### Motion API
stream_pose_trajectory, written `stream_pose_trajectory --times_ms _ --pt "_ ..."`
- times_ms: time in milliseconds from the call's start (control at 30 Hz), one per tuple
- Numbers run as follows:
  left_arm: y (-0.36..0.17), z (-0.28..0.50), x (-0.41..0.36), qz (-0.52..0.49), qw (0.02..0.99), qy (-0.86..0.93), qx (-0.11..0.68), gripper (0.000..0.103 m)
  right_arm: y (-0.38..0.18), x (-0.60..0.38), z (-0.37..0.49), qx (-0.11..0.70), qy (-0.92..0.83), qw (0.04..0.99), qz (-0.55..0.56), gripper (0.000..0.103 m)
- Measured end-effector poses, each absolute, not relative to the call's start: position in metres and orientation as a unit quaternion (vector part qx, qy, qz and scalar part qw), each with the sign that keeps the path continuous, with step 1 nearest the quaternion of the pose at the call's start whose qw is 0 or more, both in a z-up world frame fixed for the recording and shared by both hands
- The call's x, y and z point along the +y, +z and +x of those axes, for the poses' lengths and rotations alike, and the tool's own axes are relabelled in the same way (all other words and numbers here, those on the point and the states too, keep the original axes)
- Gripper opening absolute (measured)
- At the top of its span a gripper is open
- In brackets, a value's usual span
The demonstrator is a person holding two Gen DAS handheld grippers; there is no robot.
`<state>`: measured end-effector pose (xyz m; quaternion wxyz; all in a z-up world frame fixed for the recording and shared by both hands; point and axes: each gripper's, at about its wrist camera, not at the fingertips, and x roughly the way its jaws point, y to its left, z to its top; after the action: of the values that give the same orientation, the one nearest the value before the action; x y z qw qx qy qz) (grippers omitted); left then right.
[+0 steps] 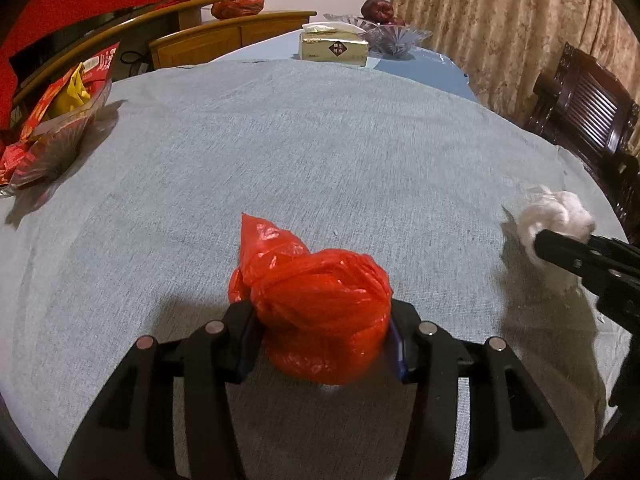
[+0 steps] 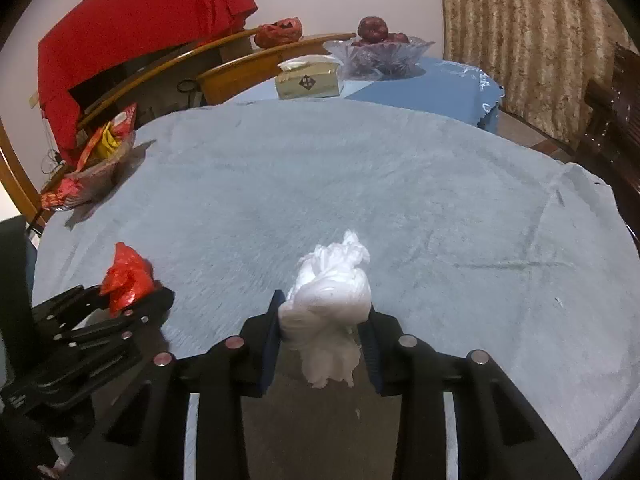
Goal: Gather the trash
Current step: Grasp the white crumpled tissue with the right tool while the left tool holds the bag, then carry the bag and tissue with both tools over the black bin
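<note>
A knotted red plastic bag [image 1: 316,300] rests on the grey tablecloth [image 1: 300,160] near the front edge. My left gripper [image 1: 322,320] is shut on it, a pad pressing each side. To its right is a crumpled white plastic wad [image 1: 556,216], with my right gripper [image 1: 560,248] at it. In the right wrist view the white wad [image 2: 328,300] sits between the pads of my right gripper [image 2: 324,320], and both pads touch it. The red bag [image 2: 126,276] and left gripper [image 2: 132,300] show at the lower left there.
A glass bowl of red and yellow snack wrappers [image 1: 60,136] stands at the table's left edge. Far back are a tissue box [image 1: 334,50] and a glass fruit bowl [image 1: 392,36]. A dark wooden chair [image 1: 592,120] stands at the right, and lighter wooden chair backs [image 1: 224,36] behind.
</note>
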<state>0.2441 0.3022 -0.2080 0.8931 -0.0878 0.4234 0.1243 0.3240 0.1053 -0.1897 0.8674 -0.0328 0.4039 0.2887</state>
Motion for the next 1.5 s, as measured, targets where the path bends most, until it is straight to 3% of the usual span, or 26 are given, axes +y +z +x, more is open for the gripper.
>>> stream_pose_trajectory --times_ms 267,1500 --pt "-0.199 0.236 0.294 -0.084 0.898 0.126 0.413 0.048 -0.182 0.081 0.308 0.405 0.267 0.874 -0.016 0.035" --pt "-0.04 0.098 0.138 -0.057 0.949 0.034 0.309 0.048 -0.068 -0.055 0.148 0.315 0.252 0.915 0.004 0.037"
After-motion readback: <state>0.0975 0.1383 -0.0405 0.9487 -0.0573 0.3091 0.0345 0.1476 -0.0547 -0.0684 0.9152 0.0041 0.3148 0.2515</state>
